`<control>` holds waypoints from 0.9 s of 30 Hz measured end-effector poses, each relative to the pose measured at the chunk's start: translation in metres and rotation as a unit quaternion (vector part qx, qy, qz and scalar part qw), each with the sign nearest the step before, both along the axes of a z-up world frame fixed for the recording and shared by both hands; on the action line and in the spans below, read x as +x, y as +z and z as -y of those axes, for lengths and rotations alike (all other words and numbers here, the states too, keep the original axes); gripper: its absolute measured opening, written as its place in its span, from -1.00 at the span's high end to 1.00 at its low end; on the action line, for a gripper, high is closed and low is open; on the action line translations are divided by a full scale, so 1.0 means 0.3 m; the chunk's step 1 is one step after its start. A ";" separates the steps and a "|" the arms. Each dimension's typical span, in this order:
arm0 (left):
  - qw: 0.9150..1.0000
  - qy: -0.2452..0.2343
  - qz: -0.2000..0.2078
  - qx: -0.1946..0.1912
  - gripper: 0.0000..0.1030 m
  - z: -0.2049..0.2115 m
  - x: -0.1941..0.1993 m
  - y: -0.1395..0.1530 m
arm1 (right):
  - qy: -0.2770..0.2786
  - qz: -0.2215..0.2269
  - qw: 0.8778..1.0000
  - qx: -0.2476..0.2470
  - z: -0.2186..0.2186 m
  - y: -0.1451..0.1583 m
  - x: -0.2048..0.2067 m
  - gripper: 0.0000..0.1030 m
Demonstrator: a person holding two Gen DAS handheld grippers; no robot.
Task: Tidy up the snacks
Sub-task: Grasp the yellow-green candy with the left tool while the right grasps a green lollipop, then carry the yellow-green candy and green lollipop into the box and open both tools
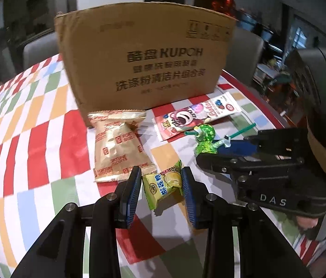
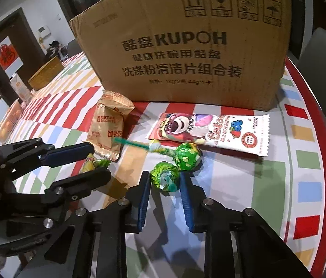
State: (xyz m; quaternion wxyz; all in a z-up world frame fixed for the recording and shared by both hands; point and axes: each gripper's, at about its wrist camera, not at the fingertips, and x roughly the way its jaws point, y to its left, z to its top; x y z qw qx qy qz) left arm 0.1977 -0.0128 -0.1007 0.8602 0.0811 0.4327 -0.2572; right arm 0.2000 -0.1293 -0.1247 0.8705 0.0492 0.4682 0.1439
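My left gripper (image 1: 161,180) is open around a green-yellow candy packet (image 1: 163,185) lying on the chequered tablecloth (image 1: 35,139); the pads stand on either side of it. My right gripper (image 2: 164,183) is open around a green-wrapped lollipop (image 2: 164,177); a second green lollipop (image 2: 187,156) lies just beyond. A tan biscuit pack (image 1: 119,148) and a pink bear snack bar (image 2: 211,131) lie in front of a large cardboard box (image 1: 144,58). The left gripper also shows in the right wrist view (image 2: 88,159), the right gripper in the left wrist view (image 1: 220,153).
The box (image 2: 186,46) stands at the back of the table. A wicker basket (image 2: 45,73), a small carton and a bag of oranges (image 2: 7,120) sit far left. The table's red rim (image 2: 313,106) curves along the right. Grey chairs stand behind.
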 end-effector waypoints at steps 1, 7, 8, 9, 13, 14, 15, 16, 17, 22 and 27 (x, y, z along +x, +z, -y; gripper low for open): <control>1.000 0.005 0.000 -0.003 0.32 -0.001 -0.002 0.002 | 0.001 0.001 1.000 -0.001 -0.002 -0.001 0.000 0.48; 0.999 0.037 0.006 -0.021 0.32 -0.012 -0.024 0.035 | 0.004 0.011 1.000 0.002 -0.004 0.036 -0.033 0.48; 0.999 0.039 0.009 -0.023 0.32 -0.012 -0.031 0.044 | 0.005 0.017 1.000 0.001 -0.005 0.051 -0.043 0.48; 0.999 0.043 0.014 -0.025 0.32 -0.012 -0.039 0.058 | 0.006 0.021 1.000 0.001 -0.003 0.062 -0.053 0.48; 0.997 0.052 0.034 -0.037 0.31 -0.005 -0.076 0.121 | 0.009 0.042 0.999 0.003 0.005 0.124 -0.094 0.48; 0.997 0.054 0.038 -0.038 0.32 -0.004 -0.081 0.131 | 0.009 0.048 0.999 0.004 0.015 0.143 -0.106 0.48; 0.997 0.057 0.044 -0.040 0.32 -0.003 -0.091 0.149 | 0.008 0.053 0.999 0.005 0.018 0.157 -0.113 0.48; 0.996 0.059 0.049 -0.043 0.32 -0.001 -0.099 0.165 | 0.007 0.059 0.998 0.007 0.024 0.173 -0.123 0.48; 0.996 0.061 0.055 -0.045 0.32 -0.001 -0.106 0.182 | 0.006 0.065 0.998 0.008 0.028 0.189 -0.131 0.48; 0.992 0.073 0.086 -0.057 0.32 0.005 -0.125 0.274 | 0.002 0.099 0.995 0.013 0.053 0.274 -0.158 0.48; 0.987 0.087 0.119 -0.064 0.32 0.017 -0.112 0.373 | 0.000 0.138 0.990 0.019 0.076 0.371 -0.160 0.48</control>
